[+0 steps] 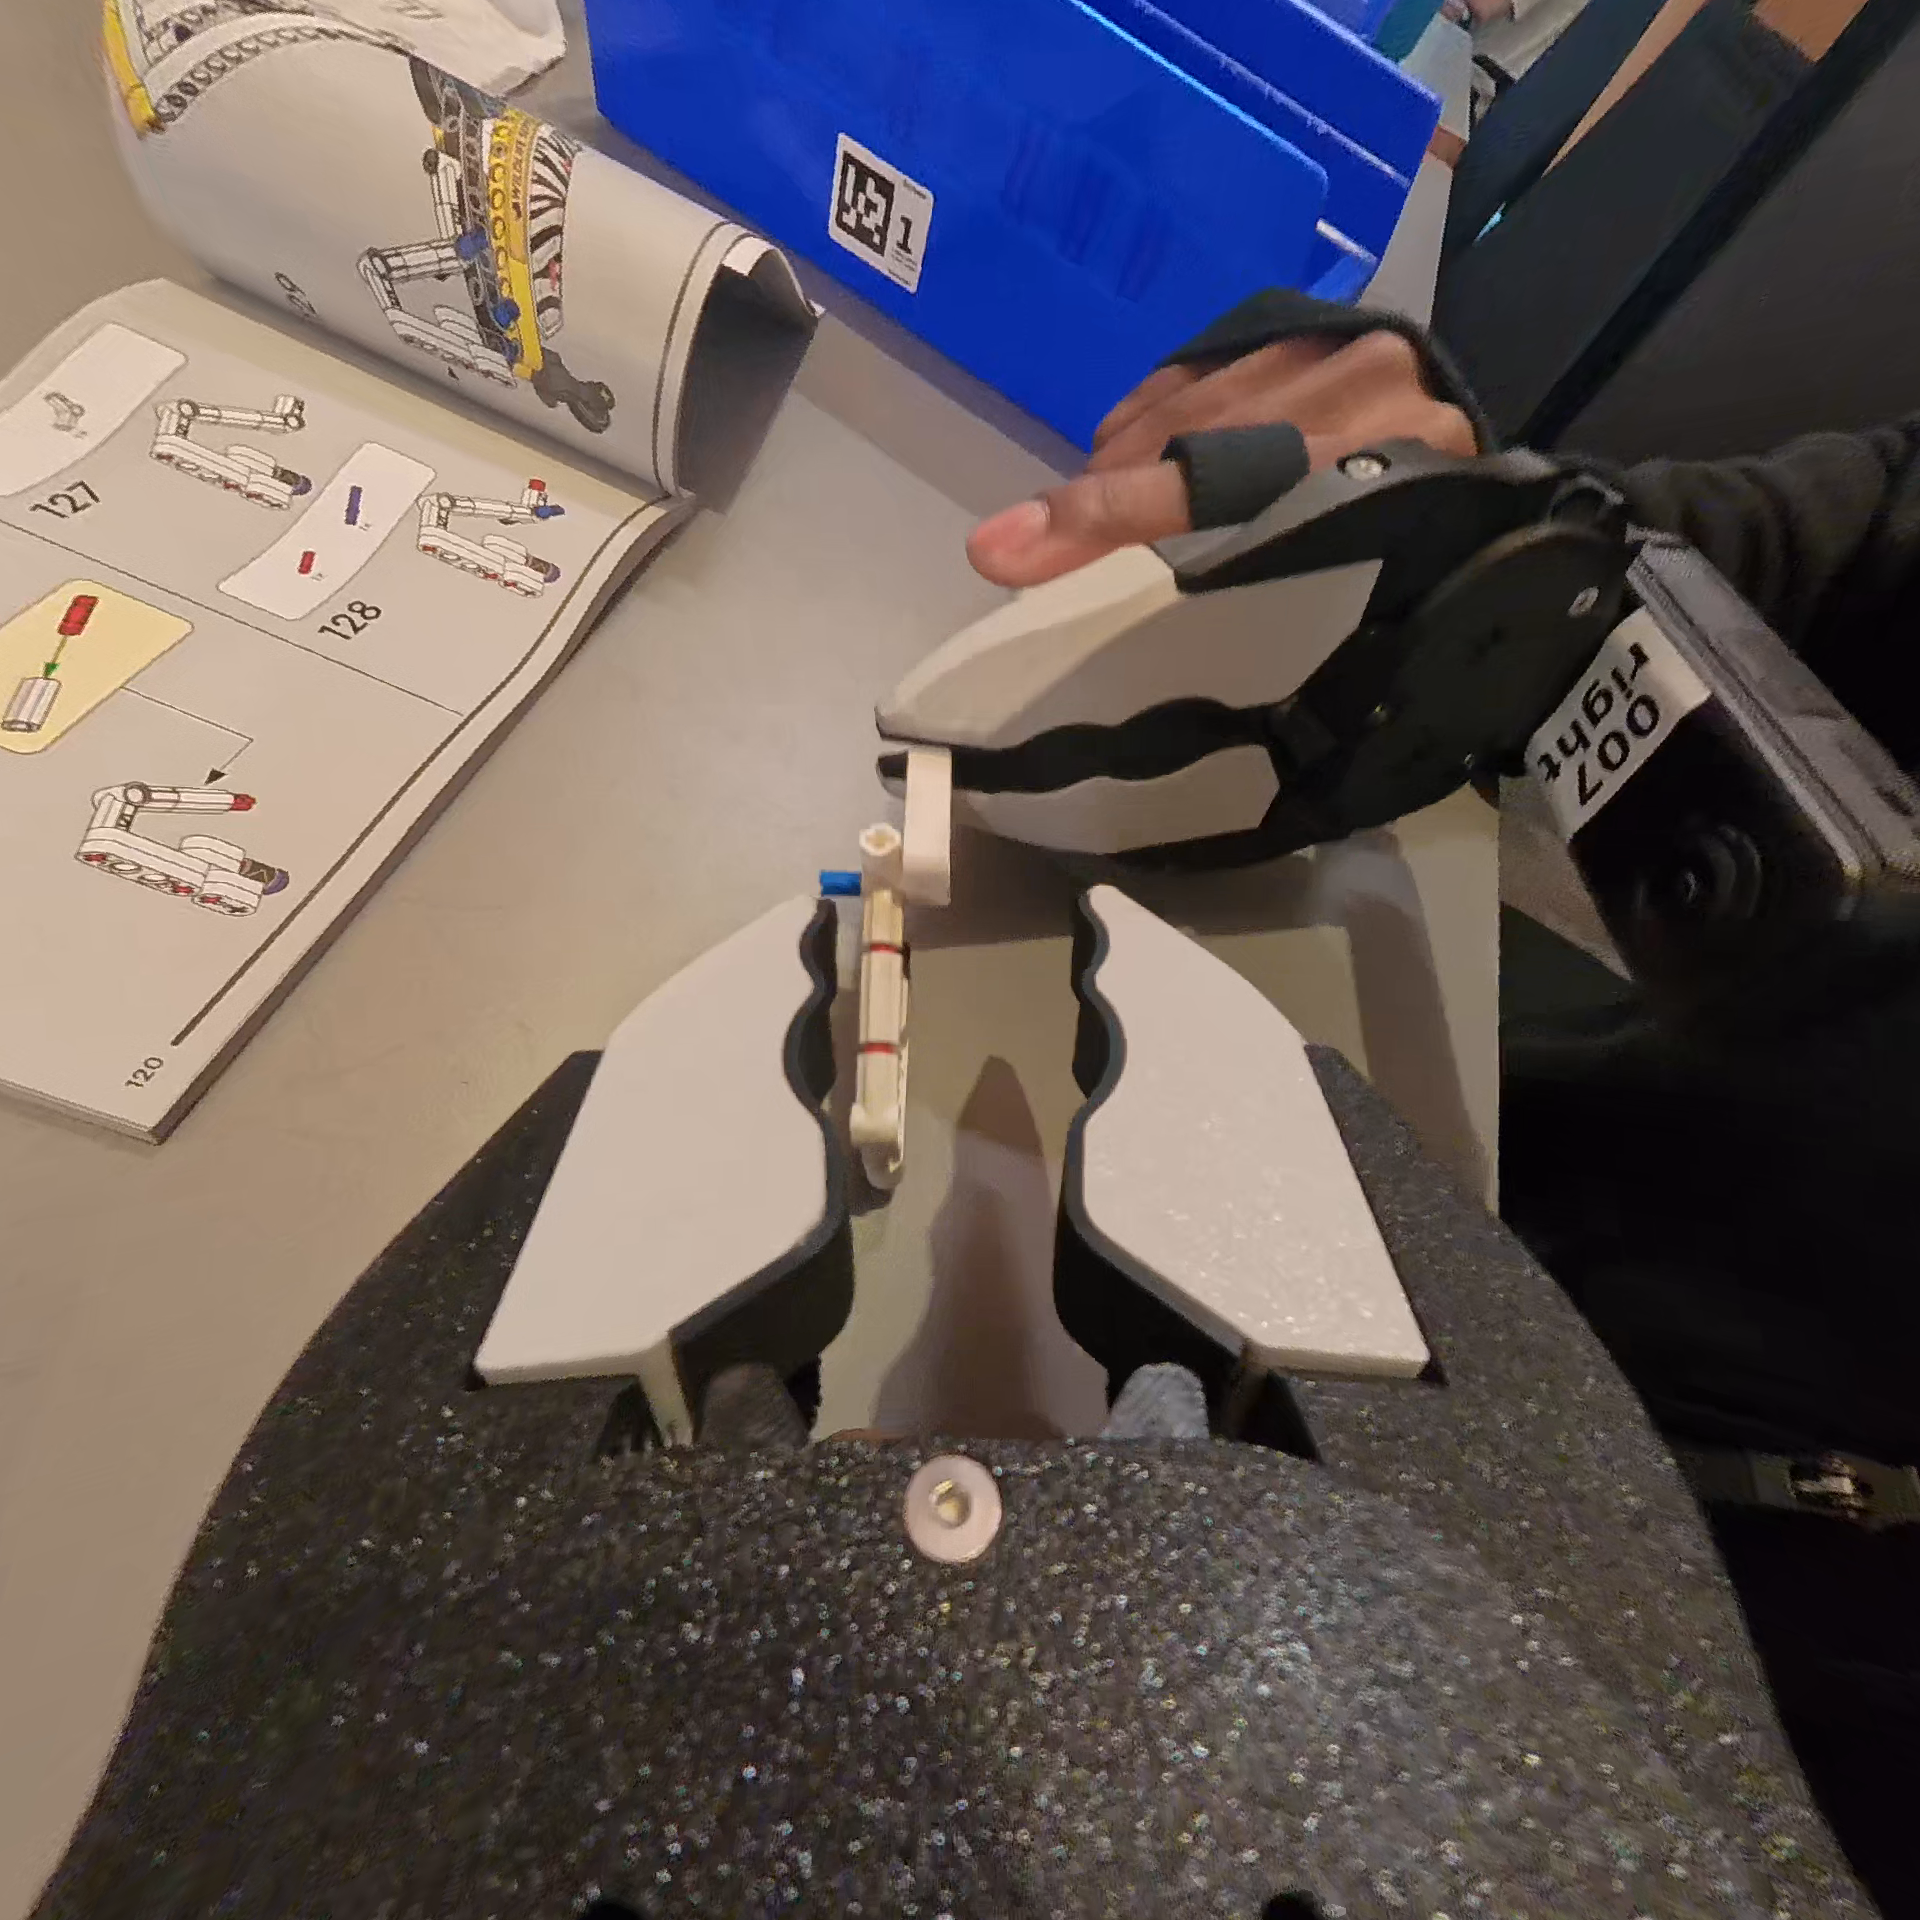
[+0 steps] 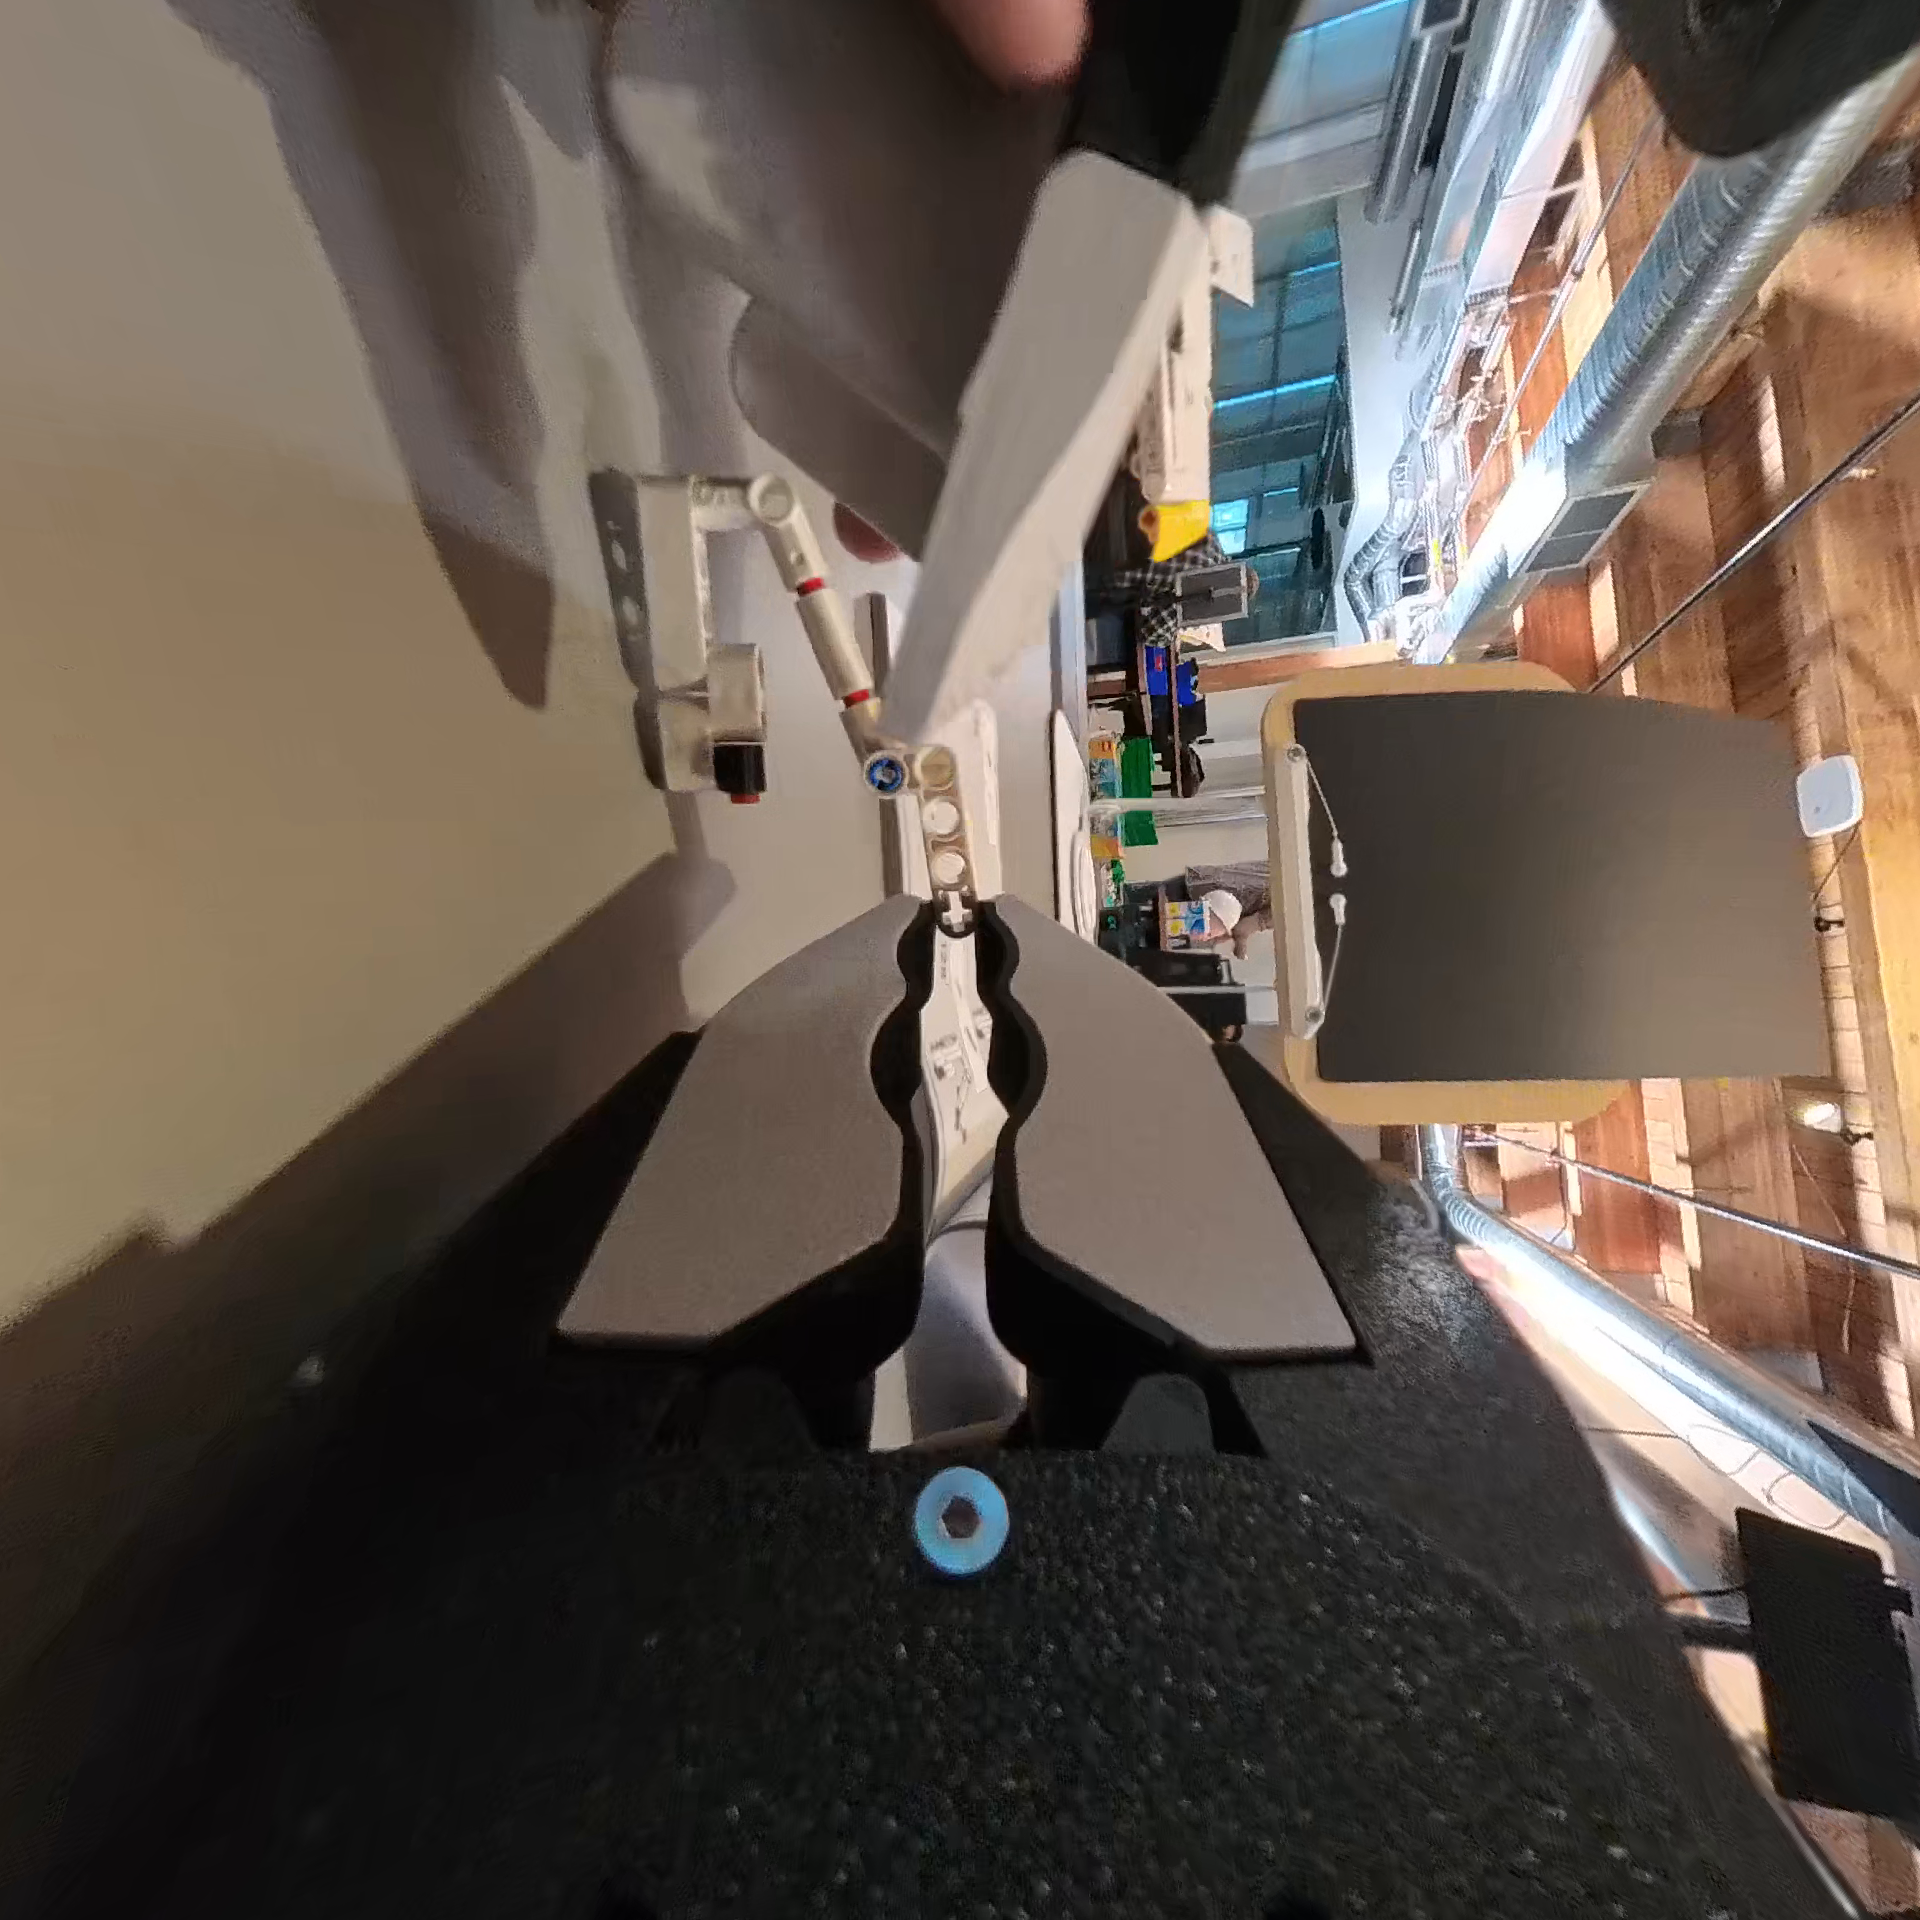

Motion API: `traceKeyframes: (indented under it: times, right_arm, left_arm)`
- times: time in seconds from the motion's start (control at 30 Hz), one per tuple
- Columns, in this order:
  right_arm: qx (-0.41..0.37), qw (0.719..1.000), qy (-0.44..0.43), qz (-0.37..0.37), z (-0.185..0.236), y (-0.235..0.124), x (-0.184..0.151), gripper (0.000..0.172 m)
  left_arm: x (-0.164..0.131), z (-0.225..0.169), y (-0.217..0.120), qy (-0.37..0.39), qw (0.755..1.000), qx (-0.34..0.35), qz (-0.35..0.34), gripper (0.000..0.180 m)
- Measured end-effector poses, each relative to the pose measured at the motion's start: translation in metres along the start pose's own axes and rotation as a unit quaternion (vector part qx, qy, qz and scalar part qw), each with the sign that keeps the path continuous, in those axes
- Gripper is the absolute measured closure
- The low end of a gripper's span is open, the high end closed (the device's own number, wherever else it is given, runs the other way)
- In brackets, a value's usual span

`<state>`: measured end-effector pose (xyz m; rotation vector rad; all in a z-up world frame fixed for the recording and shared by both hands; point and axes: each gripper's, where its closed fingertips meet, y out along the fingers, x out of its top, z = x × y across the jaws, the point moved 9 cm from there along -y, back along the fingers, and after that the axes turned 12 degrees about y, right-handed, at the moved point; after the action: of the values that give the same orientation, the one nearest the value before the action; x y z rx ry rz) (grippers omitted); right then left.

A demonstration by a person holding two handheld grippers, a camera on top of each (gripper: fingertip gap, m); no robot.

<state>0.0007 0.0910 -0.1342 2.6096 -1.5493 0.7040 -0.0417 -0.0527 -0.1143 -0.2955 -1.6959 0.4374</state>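
Grey tabletop (image 1: 644,790) carries an open building-instruction booklet (image 1: 260,665) beside blue plastic bins (image 1: 1039,208). A small white toy-brick arm assembly with red rings (image 1: 883,997) is pinched at its flat holed beam (image 2: 948,847) by the closed right gripper (image 2: 954,920). The left gripper (image 1: 951,925) is spread open, its left finger (image 1: 717,1049) just beside the assembly.

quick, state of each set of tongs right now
Left tongs: open, white rod assembly with red rings beside one pad, not clamped.
Right tongs: shut on small white holed plastic beam.

Grey tabletop (image 1: 644,831), timber ceiling (image 2: 1714,727) with metal ducting (image 2: 1621,343)
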Motion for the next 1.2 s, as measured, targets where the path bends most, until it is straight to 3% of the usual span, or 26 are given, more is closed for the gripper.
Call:
traceKeyframes:
  times: [0.2, 0.37, 0.47, 0.63, 0.8, 0.93, 1.2]
  right_arm:
    - [-0.014, 1.000, 0.009, -0.025, -0.003, -0.002, 0.004, 0.165]
    - [-0.007, 1.000, 0.009, -0.026, -0.002, -0.002, 0.002, 0.165]
    - [0.038, 0.998, 0.044, -0.027, -0.007, -0.003, 0.003, 0.161]
    - [0.141, 0.980, 0.137, -0.015, -0.022, 0.000, 0.008, 0.138]
    - [0.224, 0.962, 0.155, 0.017, -0.017, 0.005, 0.009, 0.142]
    - [0.254, 0.954, 0.154, 0.035, -0.015, 0.008, 0.007, 0.163]
    - [0.309, 0.946, 0.095, -0.015, -0.012, 0.006, 0.000, 0.163]
  left_arm:
    - [0.000, -0.001, 0.010, 0.105, 0.989, 0.068, 0.079, 0.161]
    - [0.001, 0.000, 0.014, 0.184, 0.974, 0.080, 0.108, 0.173]
    - [0.000, 0.001, 0.013, 0.260, 0.949, 0.128, 0.127, 0.173]
    - [-0.001, -0.005, 0.015, 0.376, 0.894, 0.186, 0.158, 0.173]
    - [-0.001, -0.016, 0.020, 0.438, 0.862, 0.207, 0.149, 0.173]
    - [-0.007, -0.021, 0.028, 0.485, 0.826, 0.229, 0.172, 0.173]
    - [-0.011, -0.020, 0.032, 0.475, 0.845, 0.180, 0.170, 0.173]
